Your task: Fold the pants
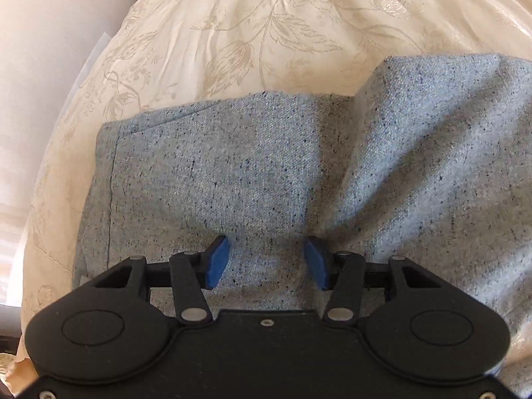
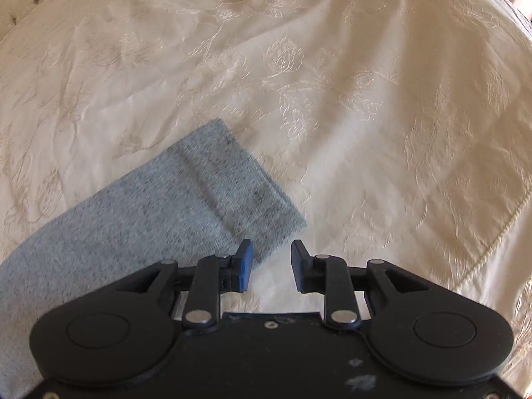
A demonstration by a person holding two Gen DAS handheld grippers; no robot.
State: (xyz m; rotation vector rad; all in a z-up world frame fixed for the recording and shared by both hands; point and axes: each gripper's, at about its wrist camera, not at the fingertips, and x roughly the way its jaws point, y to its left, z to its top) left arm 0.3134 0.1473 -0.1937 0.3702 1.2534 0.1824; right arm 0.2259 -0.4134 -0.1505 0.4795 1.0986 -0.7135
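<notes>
The pants (image 1: pixel 266 173) are lying on the cream bedspread (image 1: pixel 232 33) — grey speckled cloth, with one stitched edge running down the left of the left wrist view and a raised fold bulging at the right. The left gripper (image 1: pixel 267 262) is hovering over the cloth with its jaws standing wide; nothing is pinched between the blue pads (image 1: pixel 217 262), though whether their tips are brushing the fabric I cannot tell.

In the right wrist view a leg end (image 2: pixel 232 193) is lying flat, its hem corner reaching just under the right gripper (image 2: pixel 271 264). Those jaws are standing partly apart with only bedspread showing in the gap — no hold there either.

Judging from this, a grasp for the next fold is being set up. To do it well, each gripper should be coming down on an edge, not mid-panel, and taking every layer at once. The right one needs shifting toward the hem corner; the left one toward an edge or the ridge. The bedspread is loose, so a deep bite risks catching it too.
</notes>
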